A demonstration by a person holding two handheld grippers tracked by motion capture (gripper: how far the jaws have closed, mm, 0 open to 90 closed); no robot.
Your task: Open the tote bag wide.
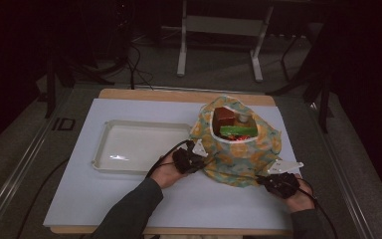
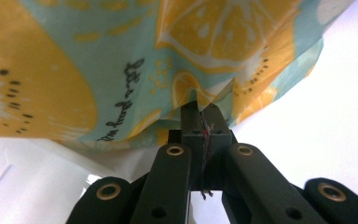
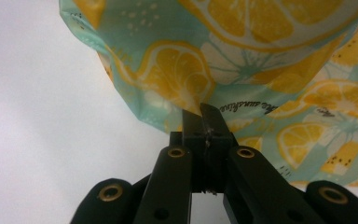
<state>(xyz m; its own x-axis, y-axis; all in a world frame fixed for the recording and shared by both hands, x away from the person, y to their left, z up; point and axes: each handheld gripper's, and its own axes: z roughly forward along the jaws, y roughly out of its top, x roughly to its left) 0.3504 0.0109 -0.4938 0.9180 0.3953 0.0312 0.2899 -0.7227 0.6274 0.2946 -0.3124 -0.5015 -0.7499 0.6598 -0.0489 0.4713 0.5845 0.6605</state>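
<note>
Table (image 1: 129,199): it is carrying everything on a pale, bluish-white top with a wooden edge showing at the far side.
Tray (image 1: 104,152): a white, shallow, rectangular tray is lying on the left half of the table, just left of the bag.
Bag (image 1: 238,157): a soft cloth bag printed with yellow citrus slices on a light teal ground is sitting on the right half of the table, its mouth gaping upward; a reddish-brown block, a green item and something red are showing inside.
Writing: dark cursive script is running across the cloth (image 2: 126,100) in the left gripper view and along a fold (image 3: 244,108) in the right gripper view; neither line is reading clearly enough to spell out.
Left gripper (image 2: 199,109): its 2 fingers are clenching a pinch of the bag's cloth at the edge nearest the tray, and a thin thread is lying in the seam between them.
Right gripper (image 3: 201,111): its 2 fingers are clenching a fold of the bag's near right corner, low over the table.
</note>
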